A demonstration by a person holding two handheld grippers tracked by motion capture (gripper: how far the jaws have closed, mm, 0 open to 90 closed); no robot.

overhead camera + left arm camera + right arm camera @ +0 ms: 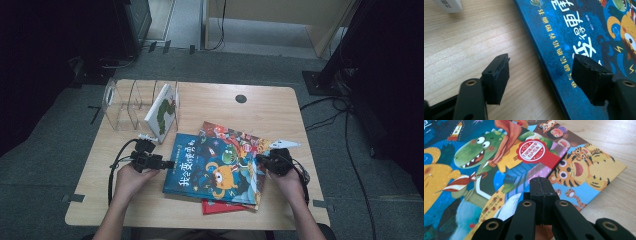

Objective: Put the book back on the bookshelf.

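Grey carpet surrounds my light wooden table (280, 102), with a clear acrylic book rack (122, 102) at its far left holding a white caterpillar picture book (163, 111) upright. Centre table lies a blue monster-cover picture book (212, 170), flat, stacked on a red-edged book (220, 206) and a tiger-cover picture book (586, 172) that pokes out at the far right corner. My left gripper (167, 163) sits at the blue book's left edge, jaws spread wide; in the left gripper view one pad is over bare wood, the other over the cover, with the book's edge running between them, nothing pinched. My right gripper (262, 161) rests at the blue book's right edge, jaws closed together with pads touching, tips over the dinosaur drawing near the cover's corner; whether they press on it I can't tell.
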